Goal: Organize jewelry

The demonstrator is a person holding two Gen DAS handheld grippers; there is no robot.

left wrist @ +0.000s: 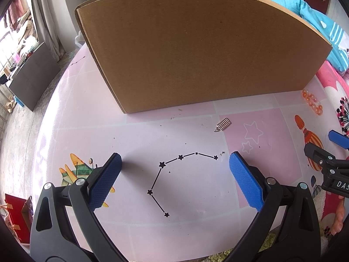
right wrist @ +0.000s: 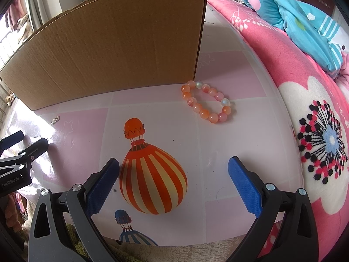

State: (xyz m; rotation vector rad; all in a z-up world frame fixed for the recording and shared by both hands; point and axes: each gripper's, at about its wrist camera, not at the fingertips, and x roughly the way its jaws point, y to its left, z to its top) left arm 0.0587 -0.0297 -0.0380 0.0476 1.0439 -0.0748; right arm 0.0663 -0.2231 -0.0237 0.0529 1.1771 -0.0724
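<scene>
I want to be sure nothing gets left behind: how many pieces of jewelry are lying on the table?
2. A bead bracelet lies by the cardboard box's right corner; a small metal charm lies in front of the box, further left. The box interior is hidden.

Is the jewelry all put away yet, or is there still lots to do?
Nothing looks put away yet. The bead bracelet lies on the table near the cardboard box corner, and the small charm lies in front of the box. The left gripper and right gripper are both open and holding nothing. Both pieces are left to pick up. The inside of the box is hidden.
</scene>
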